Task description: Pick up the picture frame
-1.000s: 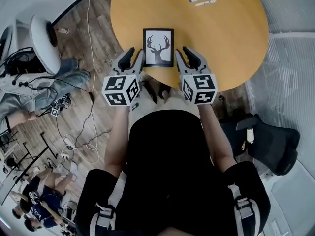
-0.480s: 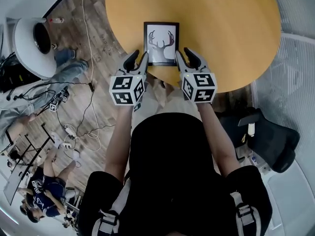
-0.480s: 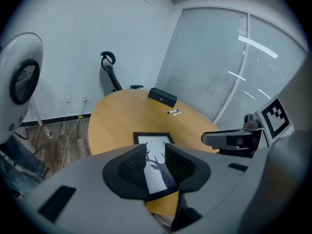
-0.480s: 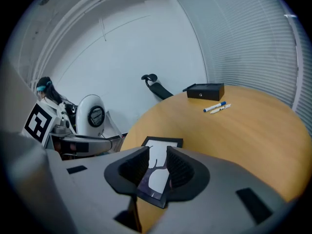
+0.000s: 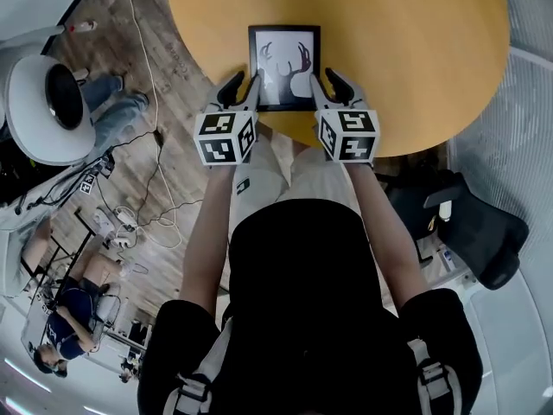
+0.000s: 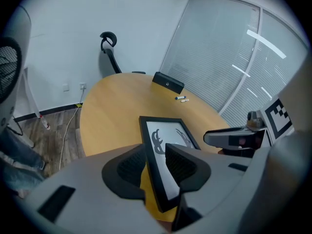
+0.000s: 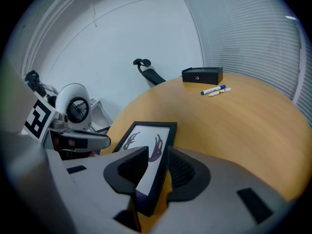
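Picture frame (image 5: pixel 284 66): matt black moulding, paper print. Desk (image 5: pixel 415 59): smooth satin wood. Left tool (image 5: pixel 245 79), right tool (image 5: pixel 327 80): matt grey plastic.

In the head view the picture frame (image 5: pixel 284 54) loses the near stretches of both side edges under the left hand-held gripper (image 5: pixel 244 86) and the right hand-held gripper (image 5: pixel 327 83). The right one's jaws have just been opening with the frame's right edge between them. The table (image 5: pixel 415 50) is cut off at the picture's top edge, and the person's hands are hidden beneath the marker cubes.
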Motion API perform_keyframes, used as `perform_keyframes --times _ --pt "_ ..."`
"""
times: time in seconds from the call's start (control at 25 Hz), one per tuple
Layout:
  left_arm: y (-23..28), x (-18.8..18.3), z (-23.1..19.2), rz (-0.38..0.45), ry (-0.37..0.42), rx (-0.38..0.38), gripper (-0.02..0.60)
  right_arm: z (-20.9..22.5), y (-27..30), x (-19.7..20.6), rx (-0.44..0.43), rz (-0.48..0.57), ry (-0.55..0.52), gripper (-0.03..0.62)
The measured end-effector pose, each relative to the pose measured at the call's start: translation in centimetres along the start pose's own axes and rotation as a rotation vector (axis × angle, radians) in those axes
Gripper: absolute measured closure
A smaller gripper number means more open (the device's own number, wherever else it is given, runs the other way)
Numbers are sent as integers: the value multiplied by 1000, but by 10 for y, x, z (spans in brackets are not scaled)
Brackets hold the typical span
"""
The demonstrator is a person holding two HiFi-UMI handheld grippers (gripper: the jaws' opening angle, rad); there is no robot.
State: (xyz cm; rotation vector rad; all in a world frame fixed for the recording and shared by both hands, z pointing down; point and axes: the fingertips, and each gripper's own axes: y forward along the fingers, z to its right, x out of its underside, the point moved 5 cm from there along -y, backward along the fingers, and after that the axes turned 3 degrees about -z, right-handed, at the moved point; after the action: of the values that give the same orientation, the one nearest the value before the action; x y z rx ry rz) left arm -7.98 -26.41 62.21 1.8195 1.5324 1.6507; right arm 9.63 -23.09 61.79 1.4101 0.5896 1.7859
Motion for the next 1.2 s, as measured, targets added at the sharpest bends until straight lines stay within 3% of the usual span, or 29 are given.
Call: perform_keyframes --times 0.2,0.56,1.2 --pt "18 5 -5 -32 -33 24 439 7 23 10 16 -43 10 461" --pt "43 4 -13 -86 -54 -2 437 17 42 14 51 -90 56 461" --pt "45 3 -15 -89 -107 -14 491 20 47 17 0 -92 110 496"
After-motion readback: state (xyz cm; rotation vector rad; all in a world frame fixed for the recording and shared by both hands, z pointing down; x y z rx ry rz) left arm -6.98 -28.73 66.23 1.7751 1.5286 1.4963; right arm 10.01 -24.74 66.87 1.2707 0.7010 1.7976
